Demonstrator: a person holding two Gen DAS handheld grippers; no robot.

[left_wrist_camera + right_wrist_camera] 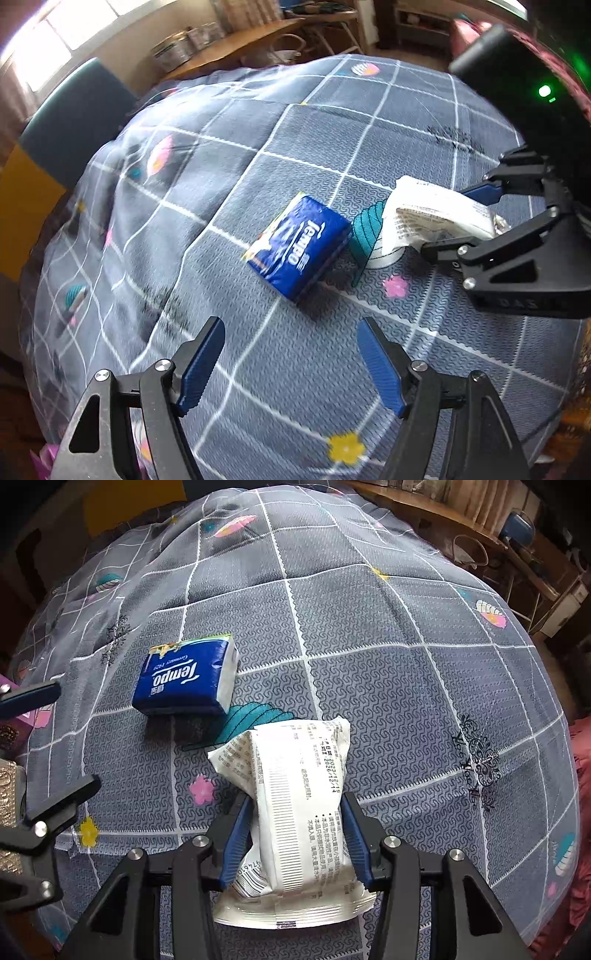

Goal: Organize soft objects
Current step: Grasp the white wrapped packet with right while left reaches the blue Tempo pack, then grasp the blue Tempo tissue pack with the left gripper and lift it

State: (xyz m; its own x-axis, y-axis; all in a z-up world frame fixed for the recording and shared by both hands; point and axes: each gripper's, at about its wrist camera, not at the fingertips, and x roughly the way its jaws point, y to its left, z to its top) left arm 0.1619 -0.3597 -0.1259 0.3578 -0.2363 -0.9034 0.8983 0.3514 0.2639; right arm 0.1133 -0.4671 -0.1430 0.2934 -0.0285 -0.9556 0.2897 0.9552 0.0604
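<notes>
The right gripper is clamped on a white wet-wipes pack, its blue fingers pressing both sides, just above the grey checked bedsheet. A blue Tempo tissue pack lies on the sheet, near and to the far left of the wipes. The left gripper hovers near the tissue pack, fingers wide apart and holding nothing.

Your white pouch hides its front face (only small back print shows, too fine to read); the left gripper is cut by the left edge, and the far shelf blurs.
</notes>
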